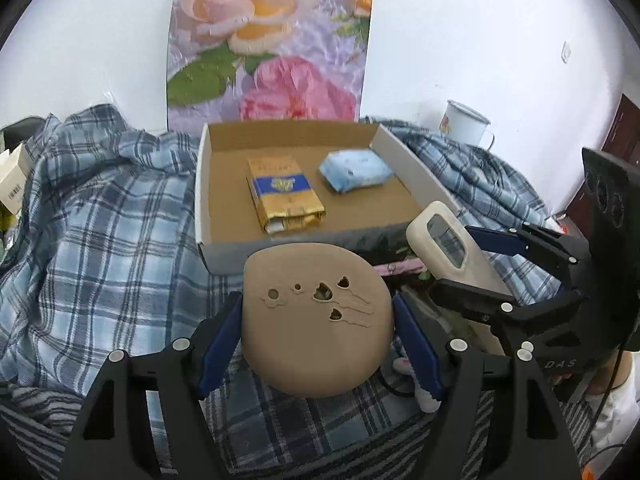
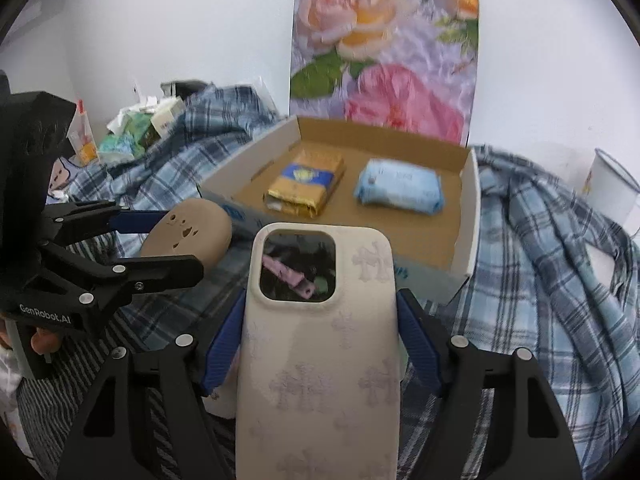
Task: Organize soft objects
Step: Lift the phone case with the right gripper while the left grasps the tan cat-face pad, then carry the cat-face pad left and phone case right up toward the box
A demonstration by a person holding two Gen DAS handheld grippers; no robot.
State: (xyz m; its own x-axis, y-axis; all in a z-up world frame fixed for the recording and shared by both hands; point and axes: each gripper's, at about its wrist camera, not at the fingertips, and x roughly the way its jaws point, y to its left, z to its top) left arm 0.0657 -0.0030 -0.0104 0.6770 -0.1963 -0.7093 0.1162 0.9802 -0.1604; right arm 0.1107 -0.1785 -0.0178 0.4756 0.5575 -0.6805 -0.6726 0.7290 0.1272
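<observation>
Left wrist view: the left gripper (image 1: 318, 334) holds a tan, rounded pad (image 1: 316, 320) with small cut-out shapes, its blue jaws pressed against the pad's two sides. Just beyond it sits an open cardboard box (image 1: 288, 240) on a blue plaid cloth (image 1: 100, 220). Inside the box, well apart from the gripper, lie a gold-and-blue packet (image 1: 284, 196) and, to its right, a pale blue tissue pack (image 1: 354, 170). A floral panel (image 1: 272, 48) leans on the wall behind, and a white mug (image 1: 466, 124) stands far right.

To the right, the right gripper (image 2: 320, 344) grips a cream phone case (image 2: 320, 352) by its long edges, its camera window pointing toward the same box.

Both held things look light. The pad seems squashy, so a grip across its widest part, as now, should hold without slipping. The case looks thin and flexible; taking it by the long edges near the middle suits it, since a hard squeeze would likely bow it. Free floor in the box lies nearest the grippers, in front of the two packs.
</observation>
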